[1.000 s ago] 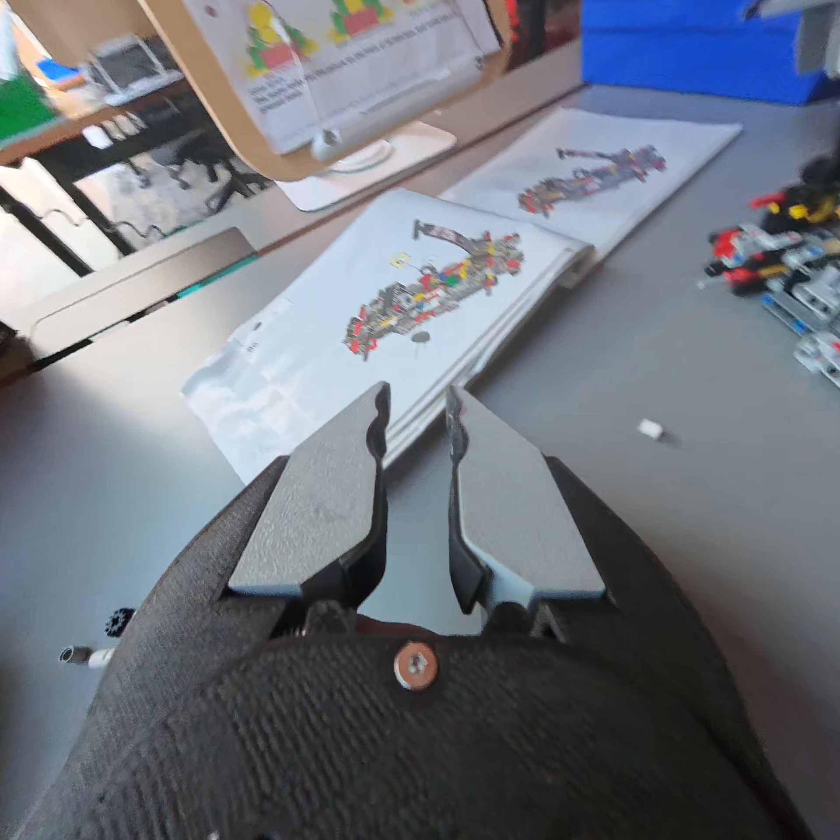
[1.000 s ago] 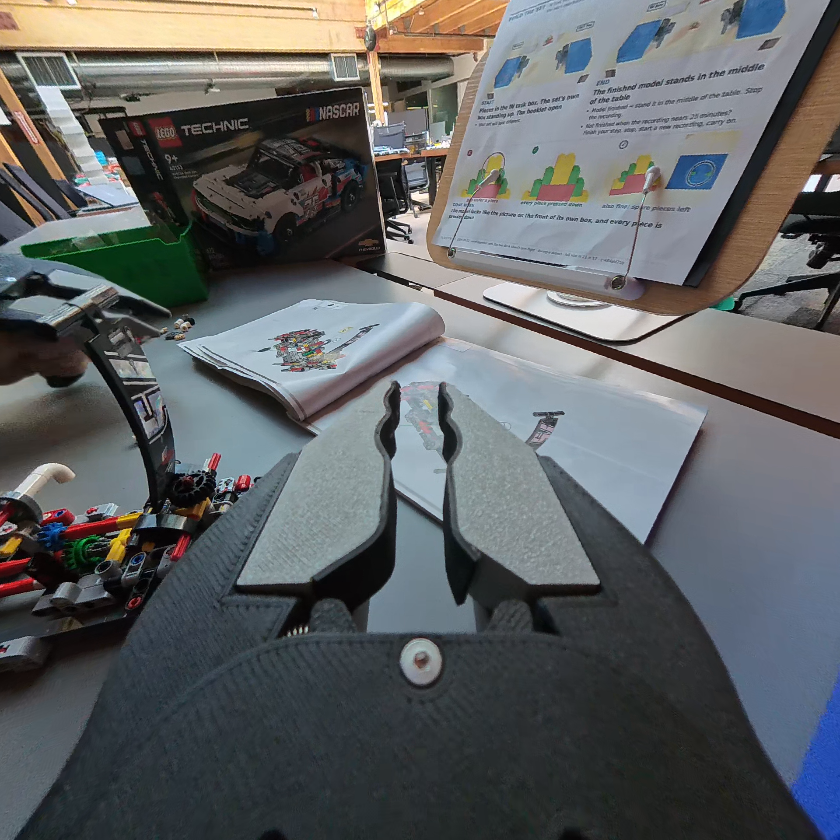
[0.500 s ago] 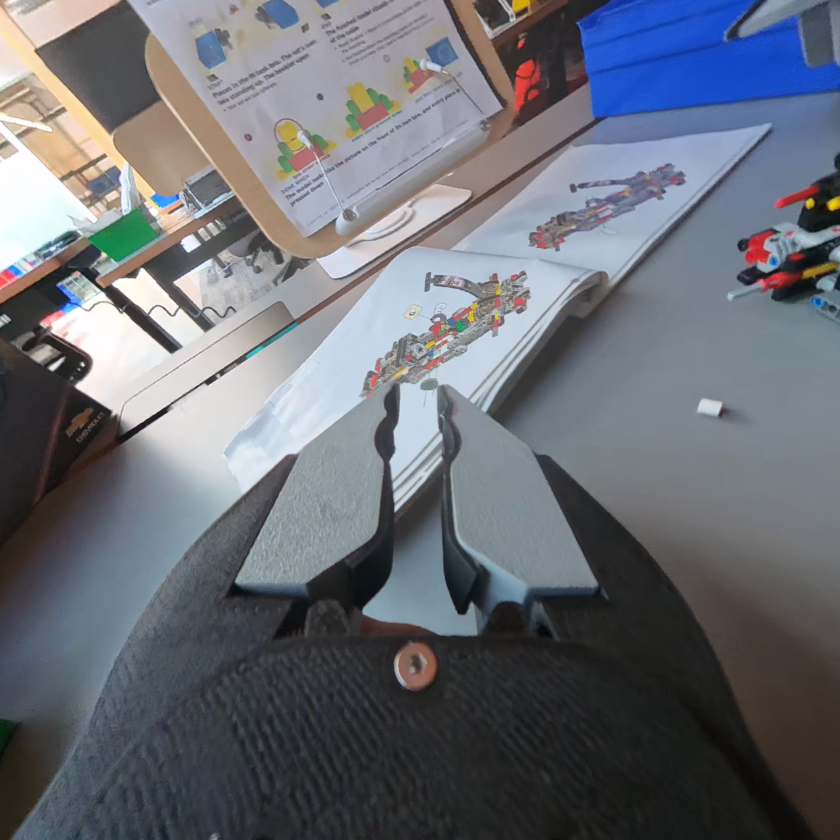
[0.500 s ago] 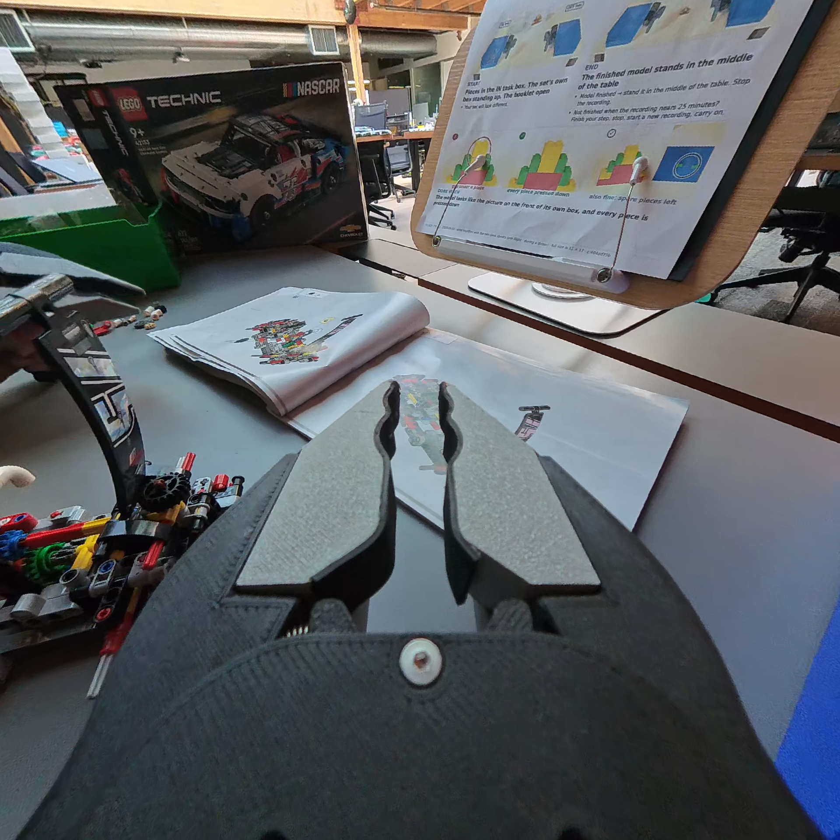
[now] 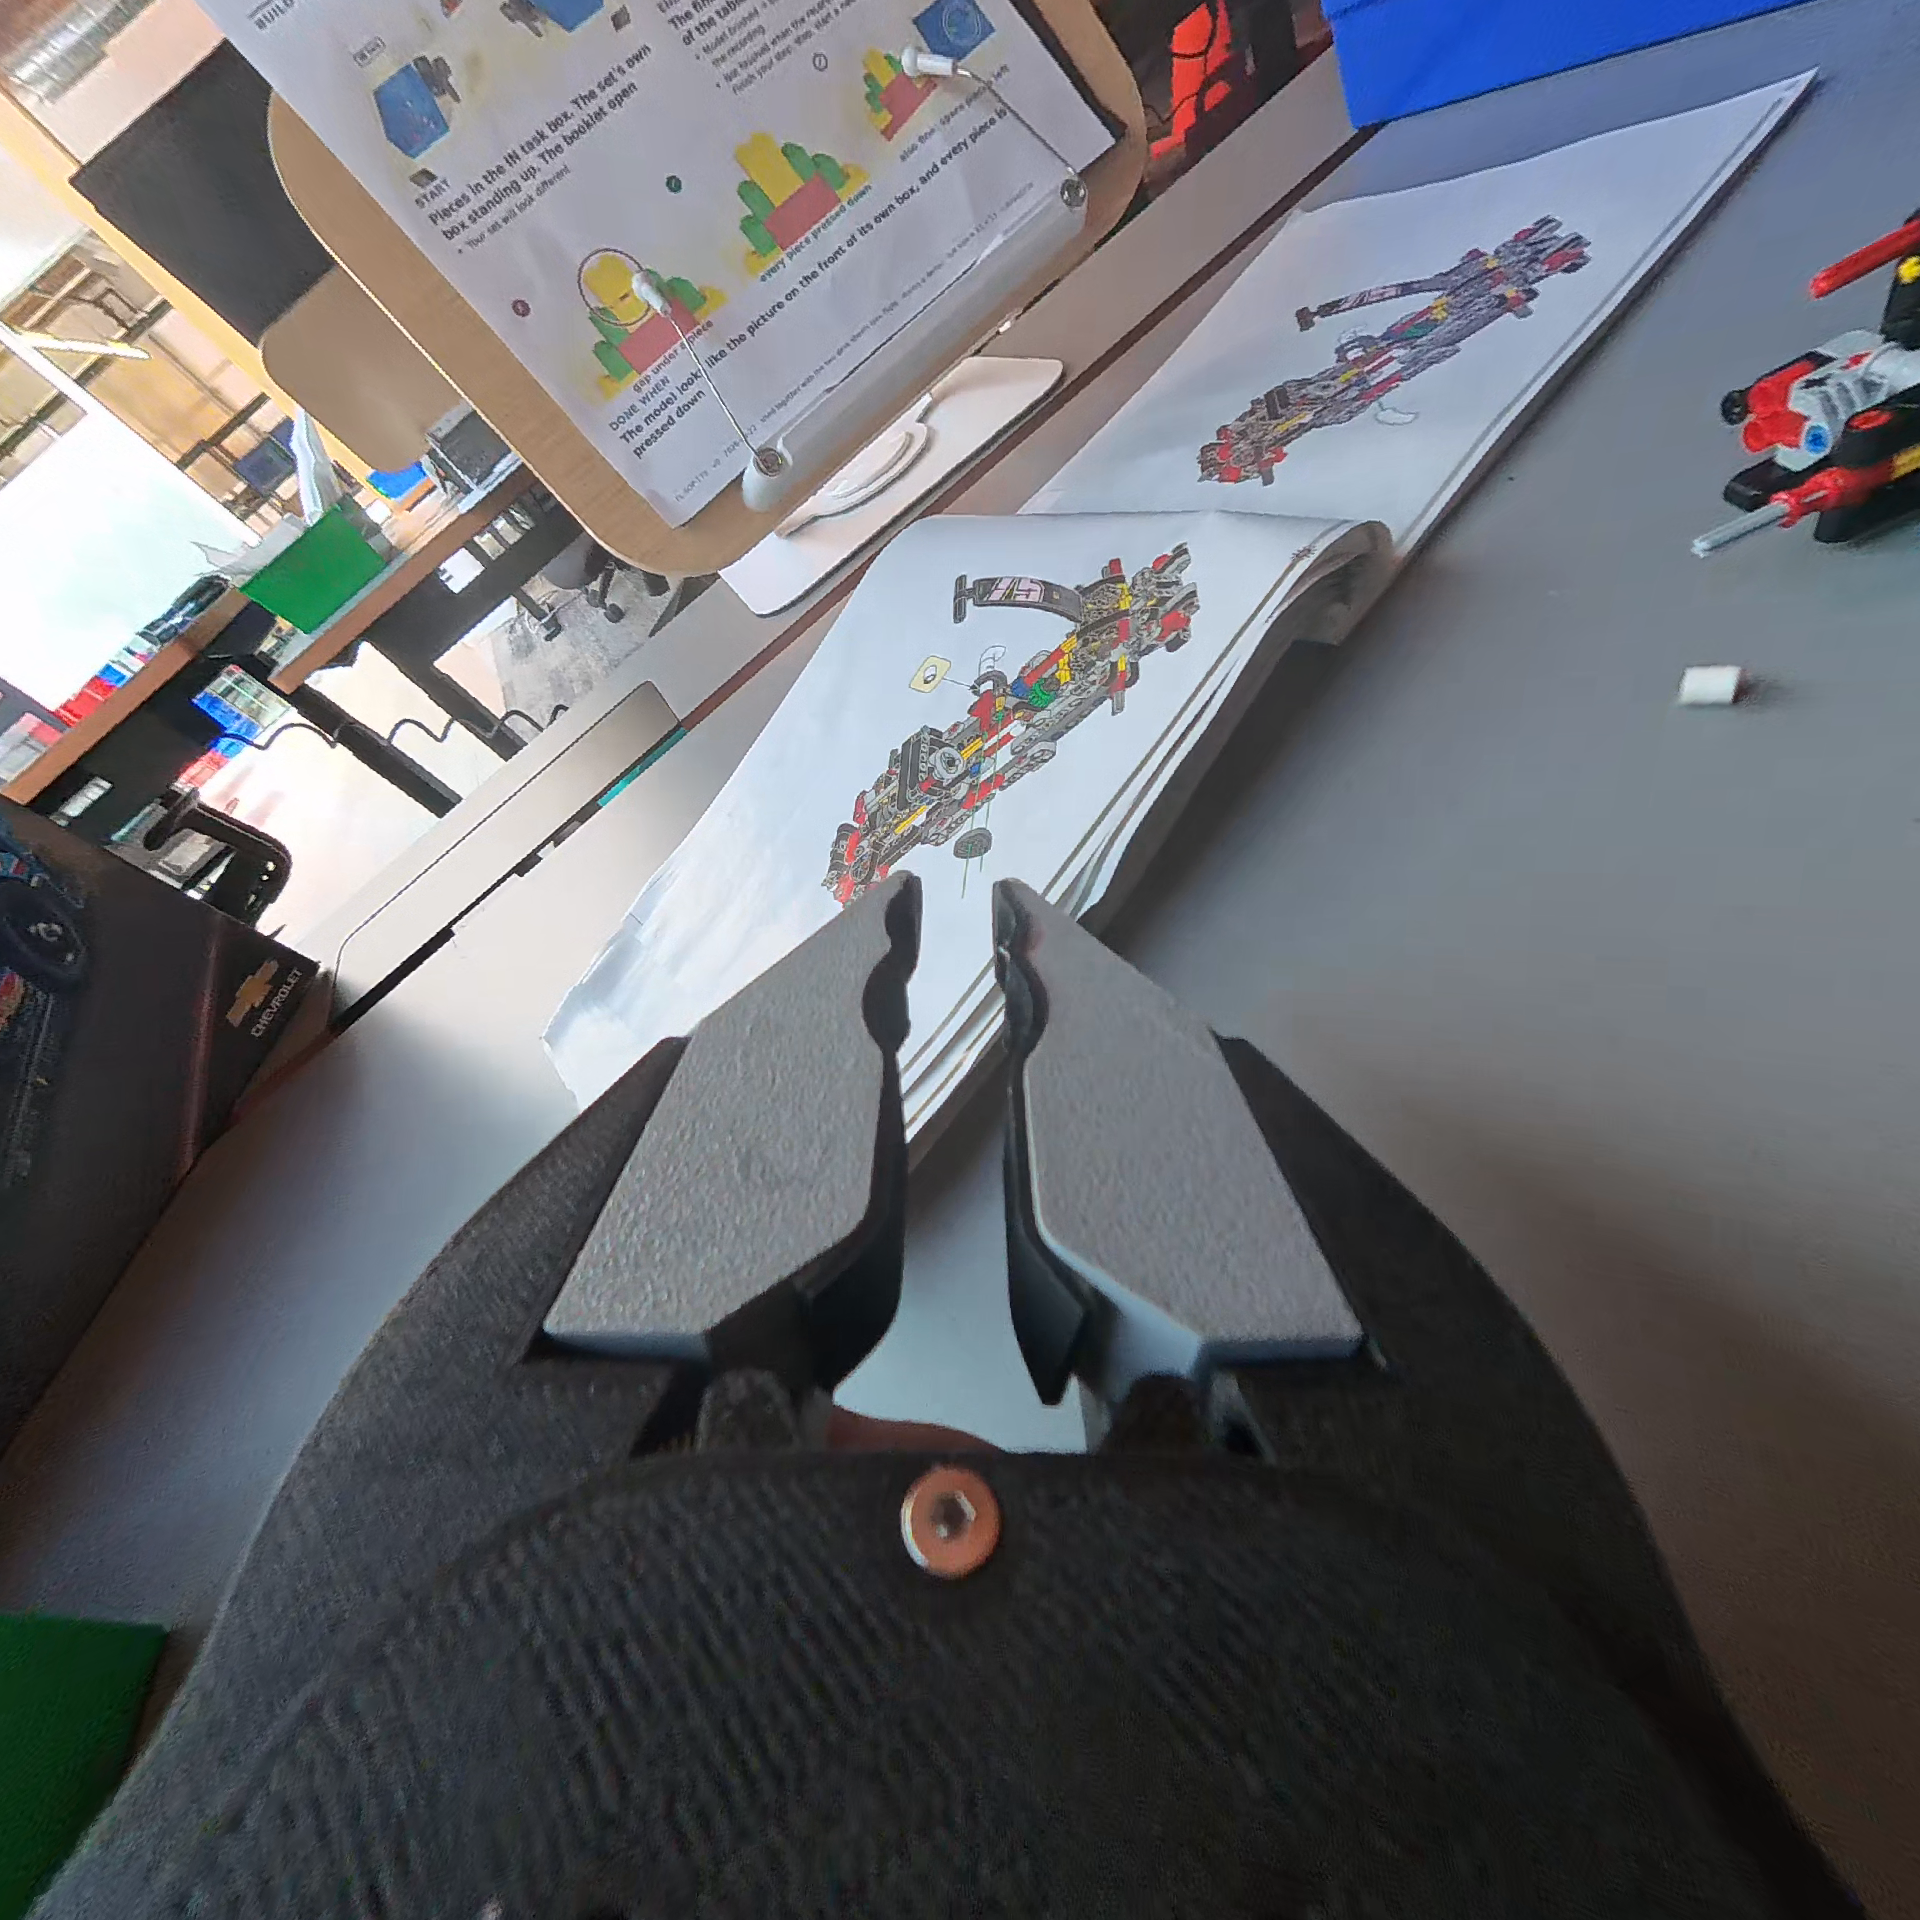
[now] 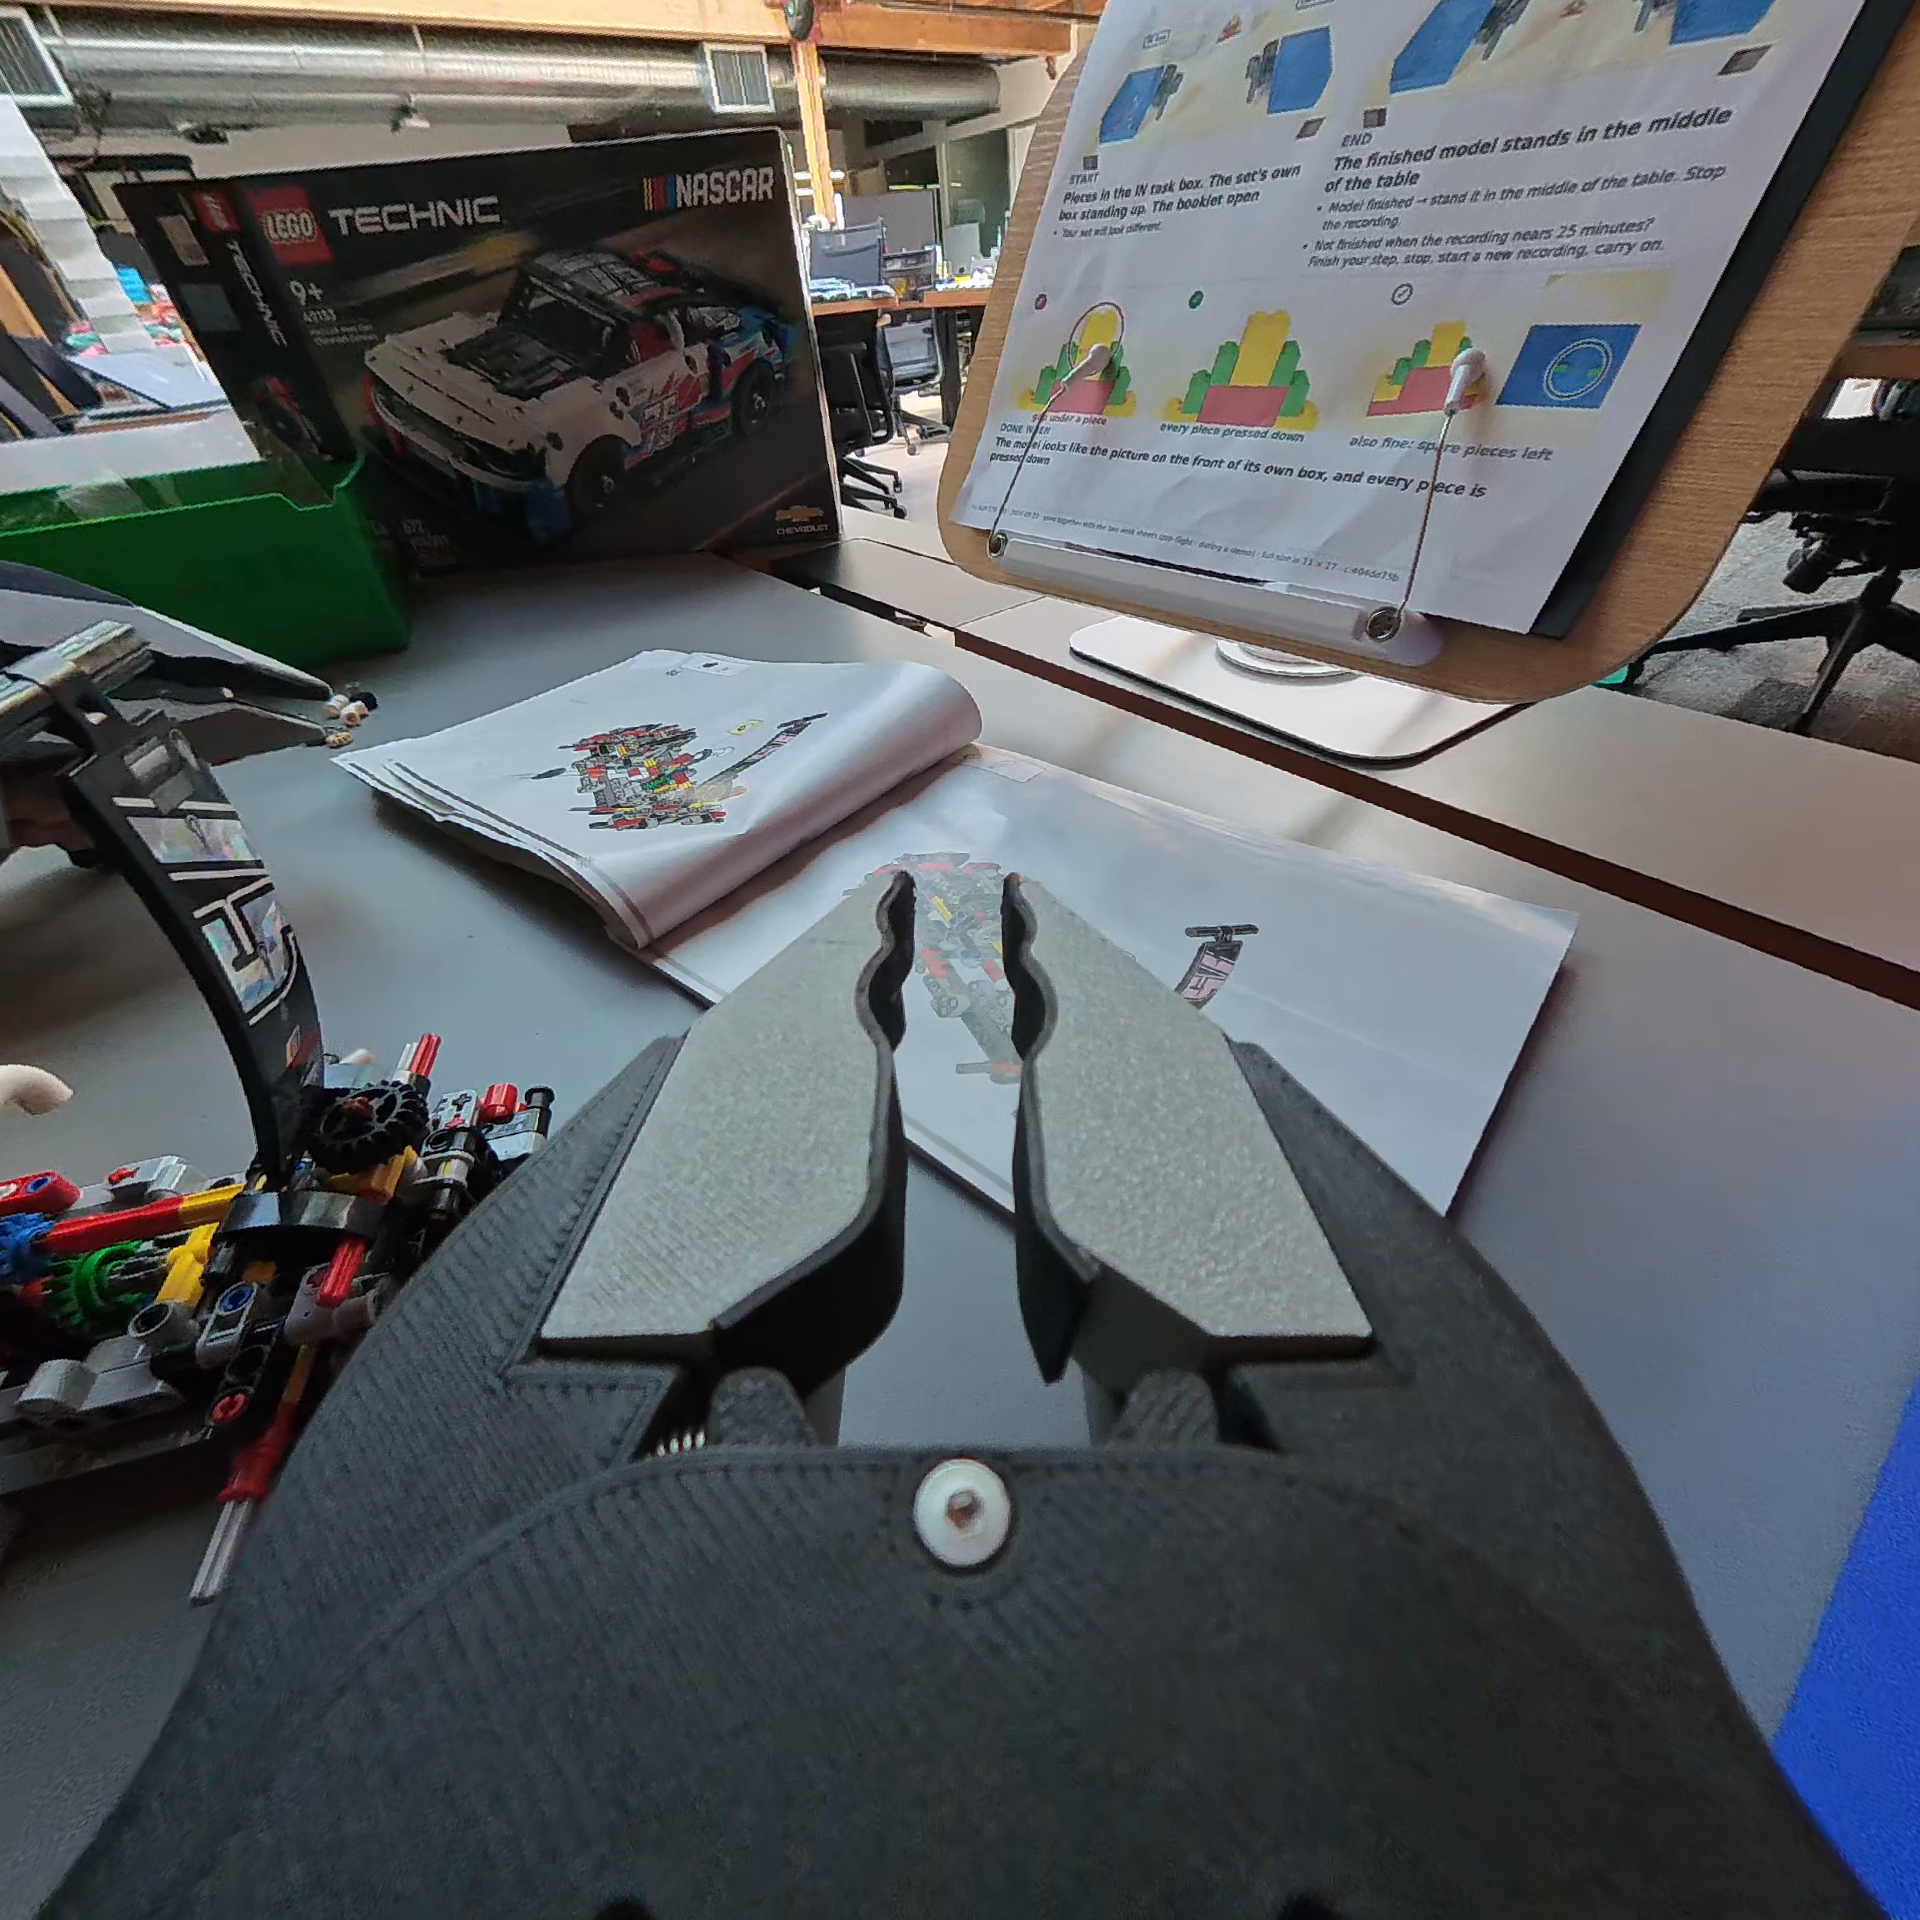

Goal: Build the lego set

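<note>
My left gripper (image 5: 956, 894) hovers low over the grey table (image 5: 1455, 1039), just short of the near corner of an open instruction booklet (image 5: 1039, 665). Its jaws stand a narrow gap apart with nothing between them. My right gripper (image 6: 954, 888) hovers over the booklet's right page (image 6: 1299, 987), jaws also narrowly apart and empty. A part-built brick car chassis (image 6: 208, 1247) lies to the left of the right gripper, with a black curved panel (image 6: 223, 935) rising from it. The chassis also shows in the left wrist view (image 5: 1829, 416) at the far right. The left gripper shows at the right wrist view's left edge (image 6: 260, 707).
A small white piece (image 5: 1709, 686) lies loose on the table. The set's box (image 6: 520, 343) and a green bin (image 6: 208, 551) stand at the back left. A wooden stand with a printed sheet (image 6: 1403, 343) is behind the booklet. A blue bin (image 5: 1558, 42) sits at the far right.
The left jaws have narrowed on nothing. The left gripper has drawn back and tilted, so the box now shows at its left. The right gripper has barely moved.
</note>
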Tool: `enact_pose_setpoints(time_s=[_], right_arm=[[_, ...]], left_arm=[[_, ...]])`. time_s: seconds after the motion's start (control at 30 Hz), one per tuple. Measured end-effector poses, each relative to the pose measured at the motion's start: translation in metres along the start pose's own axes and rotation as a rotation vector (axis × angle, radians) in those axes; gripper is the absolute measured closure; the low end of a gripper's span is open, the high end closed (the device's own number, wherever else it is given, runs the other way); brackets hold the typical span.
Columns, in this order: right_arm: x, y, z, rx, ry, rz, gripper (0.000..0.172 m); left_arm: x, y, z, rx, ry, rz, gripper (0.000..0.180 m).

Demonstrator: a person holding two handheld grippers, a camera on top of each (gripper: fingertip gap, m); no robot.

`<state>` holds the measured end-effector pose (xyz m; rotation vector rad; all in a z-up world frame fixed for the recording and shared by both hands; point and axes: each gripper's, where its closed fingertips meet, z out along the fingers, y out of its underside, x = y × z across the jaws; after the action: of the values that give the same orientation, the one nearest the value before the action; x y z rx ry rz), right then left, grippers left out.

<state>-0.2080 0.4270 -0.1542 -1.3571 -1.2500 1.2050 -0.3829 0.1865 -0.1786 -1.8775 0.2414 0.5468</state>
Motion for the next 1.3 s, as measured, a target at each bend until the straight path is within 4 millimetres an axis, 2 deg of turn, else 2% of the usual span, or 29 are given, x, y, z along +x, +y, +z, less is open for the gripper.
enact_pose_setpoints(time_s=[1.3], right_arm=[[0.0006, -0.0001, 0.0002, -0.001, 0.007, -0.001, 0.158]], left_arm=[[-0.0031, 0.0049, 0.002, -0.028, -0.016, 0.009, 0.173]])
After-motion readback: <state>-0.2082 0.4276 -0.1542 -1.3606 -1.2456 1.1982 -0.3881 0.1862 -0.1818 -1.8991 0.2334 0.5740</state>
